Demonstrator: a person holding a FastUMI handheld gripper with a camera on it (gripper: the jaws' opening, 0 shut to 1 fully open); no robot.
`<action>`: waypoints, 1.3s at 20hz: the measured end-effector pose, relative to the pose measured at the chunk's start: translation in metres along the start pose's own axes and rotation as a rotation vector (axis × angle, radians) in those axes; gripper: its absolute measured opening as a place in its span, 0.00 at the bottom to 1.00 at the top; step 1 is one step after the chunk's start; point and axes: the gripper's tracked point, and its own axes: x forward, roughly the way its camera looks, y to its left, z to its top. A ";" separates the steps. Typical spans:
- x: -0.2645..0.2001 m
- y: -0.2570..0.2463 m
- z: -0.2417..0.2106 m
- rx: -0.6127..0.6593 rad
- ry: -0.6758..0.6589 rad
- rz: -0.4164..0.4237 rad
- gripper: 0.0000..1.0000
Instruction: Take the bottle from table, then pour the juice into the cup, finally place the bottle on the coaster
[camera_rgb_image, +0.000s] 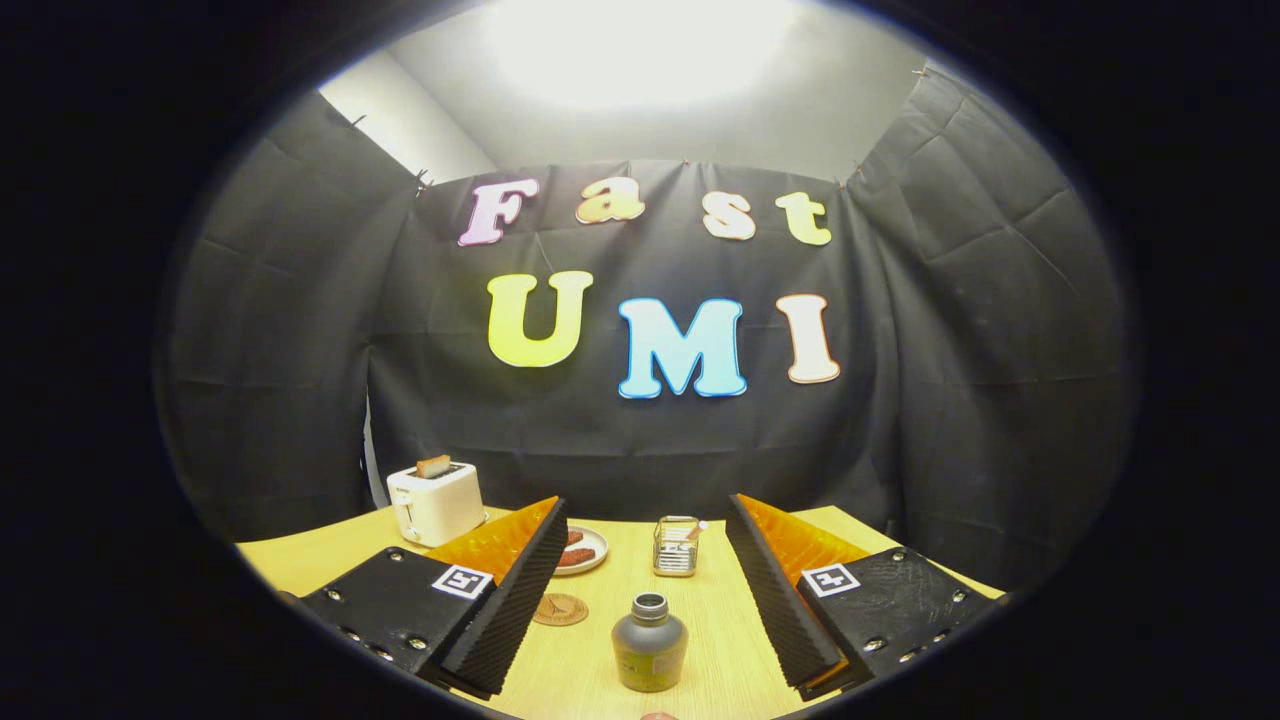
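Pale wood-grain table (600, 680), matt. Matt grey bottle (649, 643), metal-look neck. Ribbed finger pads (520, 600), jaws wide apart. Glossy white toaster (436, 503). Ridged glass cup (676, 546).

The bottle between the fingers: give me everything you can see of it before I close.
The bottle is small and squat, with a grey, matte-looking body, rounded shoulders and a short metallic-looking neck. Its mouth is open, with no cap on it. A yellowish band shows low on the body. It stands upright on the wooden table, in the gap between the fingers of the open gripper, neither finger touching it. The round coaster lies off to one side and the glass cup stands beyond it.
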 end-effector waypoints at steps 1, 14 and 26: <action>0.003 -0.001 -0.006 0.001 0.010 0.005 0.97; 0.031 0.000 -0.087 0.030 0.129 0.087 0.97; 0.032 0.001 -0.175 0.024 0.310 0.126 0.97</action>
